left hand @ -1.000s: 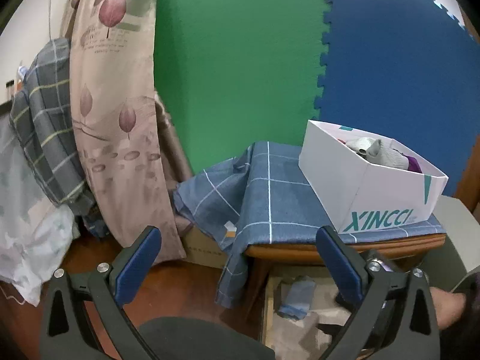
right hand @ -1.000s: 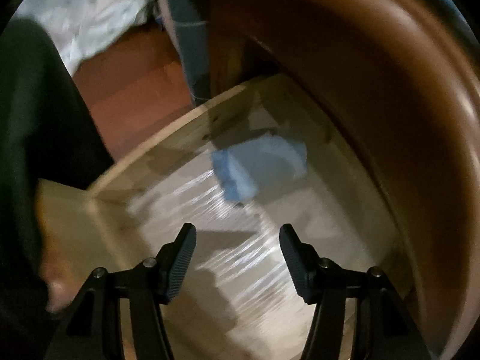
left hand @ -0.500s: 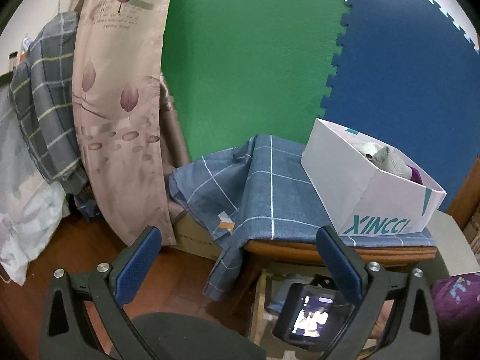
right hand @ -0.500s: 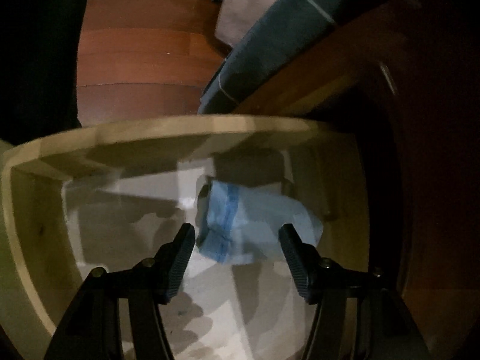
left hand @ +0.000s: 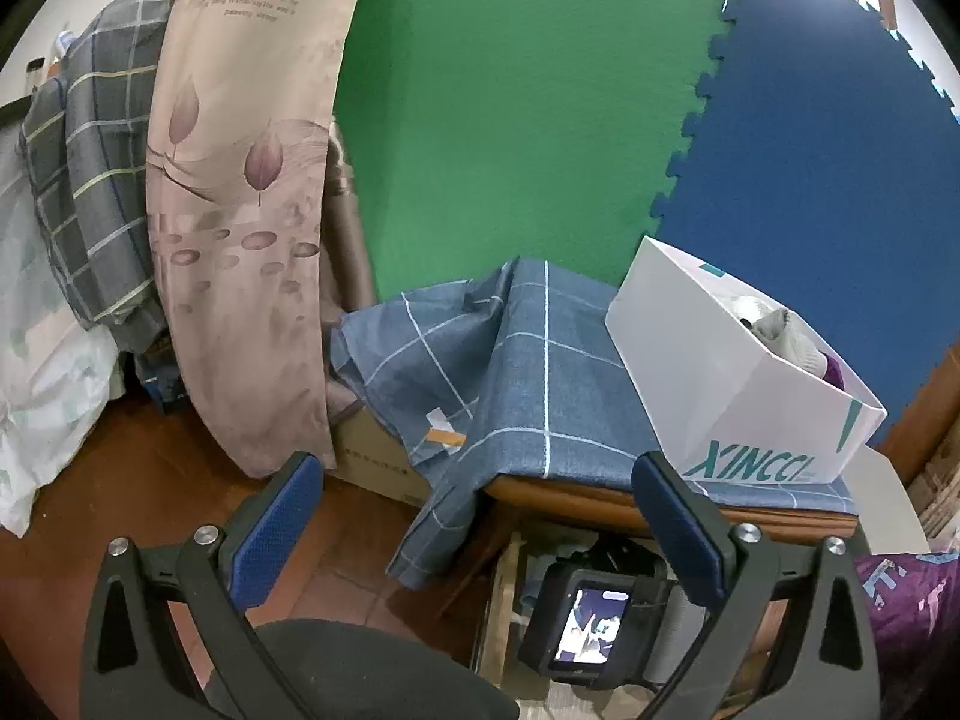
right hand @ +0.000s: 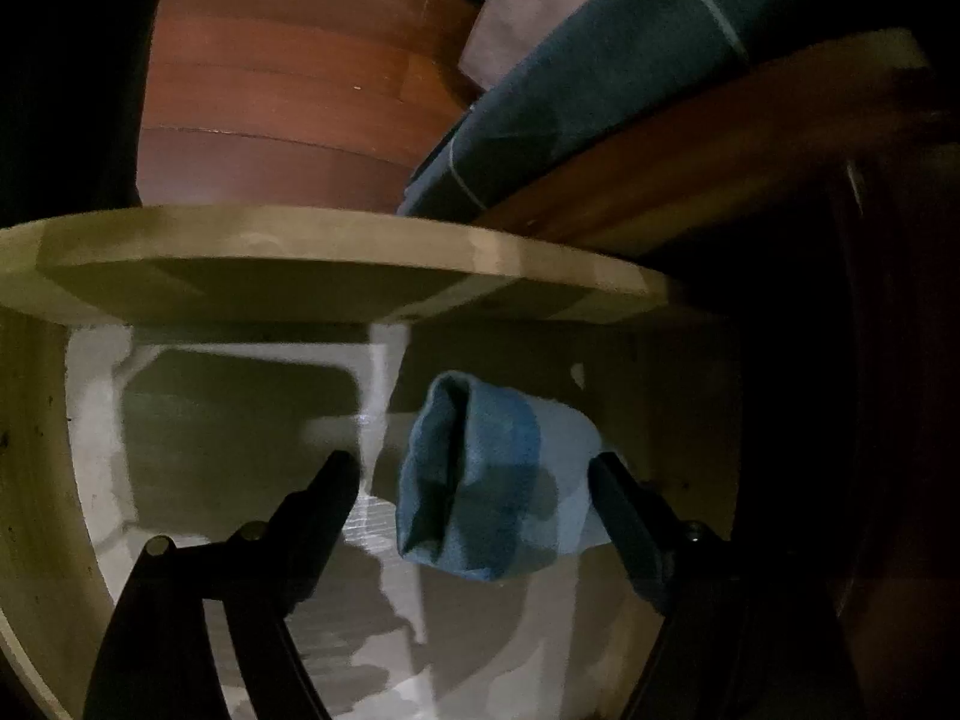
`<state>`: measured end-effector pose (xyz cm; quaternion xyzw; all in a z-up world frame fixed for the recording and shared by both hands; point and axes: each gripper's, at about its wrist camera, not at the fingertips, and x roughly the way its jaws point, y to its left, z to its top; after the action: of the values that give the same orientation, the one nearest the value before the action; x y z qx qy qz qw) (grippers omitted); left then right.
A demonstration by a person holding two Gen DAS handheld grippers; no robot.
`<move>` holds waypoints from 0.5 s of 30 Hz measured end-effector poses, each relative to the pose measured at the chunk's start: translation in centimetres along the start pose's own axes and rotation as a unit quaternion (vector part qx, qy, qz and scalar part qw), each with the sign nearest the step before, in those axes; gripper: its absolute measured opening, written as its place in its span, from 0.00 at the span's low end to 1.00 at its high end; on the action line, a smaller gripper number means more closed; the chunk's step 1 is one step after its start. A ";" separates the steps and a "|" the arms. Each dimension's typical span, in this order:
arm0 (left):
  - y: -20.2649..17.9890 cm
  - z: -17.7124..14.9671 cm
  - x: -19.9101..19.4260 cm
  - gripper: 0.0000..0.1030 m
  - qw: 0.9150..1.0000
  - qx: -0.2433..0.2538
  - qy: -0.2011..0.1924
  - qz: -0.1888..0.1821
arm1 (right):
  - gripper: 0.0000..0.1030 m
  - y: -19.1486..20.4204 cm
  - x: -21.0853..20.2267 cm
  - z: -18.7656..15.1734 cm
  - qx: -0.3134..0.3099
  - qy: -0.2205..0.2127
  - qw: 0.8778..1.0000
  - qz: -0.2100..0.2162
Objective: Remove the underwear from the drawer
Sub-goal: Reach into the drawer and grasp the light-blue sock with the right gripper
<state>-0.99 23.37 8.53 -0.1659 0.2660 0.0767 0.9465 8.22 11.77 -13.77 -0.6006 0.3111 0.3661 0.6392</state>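
A folded blue underwear (right hand: 498, 480) lies on the pale floor of the open wooden drawer (right hand: 300, 240). My right gripper (right hand: 474, 474) points down into the drawer with its jaws opening. The underwear sits between the two black fingers, and the left finger (right hand: 336, 480) stands clear of the cloth. In the left wrist view the right tool's back with its small lit screen (left hand: 591, 621) shows low inside the drawer (left hand: 501, 594). My left gripper (left hand: 480, 504) hovers open above the floor in front of the table, with nothing between its blue pads.
A white XINCCI box (left hand: 720, 396) holding socks stands on a blue checked cloth (left hand: 540, 372) draped over the table. A floral cushion (left hand: 240, 210) and grey plaid bedding (left hand: 84, 180) lean at the left. Wooden floor (left hand: 120, 480) lies below, and a dark knee (left hand: 360, 672) fills the bottom edge.
The right gripper sank into the drawer and rolled, and its jaws widened around the blue underwear. Its back came into the left wrist view. The left gripper rolled slightly.
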 end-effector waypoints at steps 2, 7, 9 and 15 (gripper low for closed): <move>0.0 0.0 0.0 0.99 1.000 0.000 -0.001 0.000 | 0.53 -0.2 0.1 -0.2 -0.003 0.018 1.000 -0.012; 0.0 0.0 0.1 0.99 1.000 -0.001 0.001 0.000 | 0.35 -0.9 -0.8 -1.0 0.000 0.044 0.999 -0.026; 0.0 0.0 0.0 0.99 1.000 0.000 0.000 0.001 | 0.34 -0.9 -1.0 -1.7 0.001 0.053 0.998 -0.026; -0.2 -0.1 0.3 0.99 1.000 0.005 0.003 0.008 | 0.30 -1.2 -3.9 -5.2 0.048 0.061 0.997 0.006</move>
<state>-0.68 23.16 8.36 -0.1594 0.2706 0.0825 0.9458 7.38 6.26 -10.28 -0.5883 0.3698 0.3172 0.6453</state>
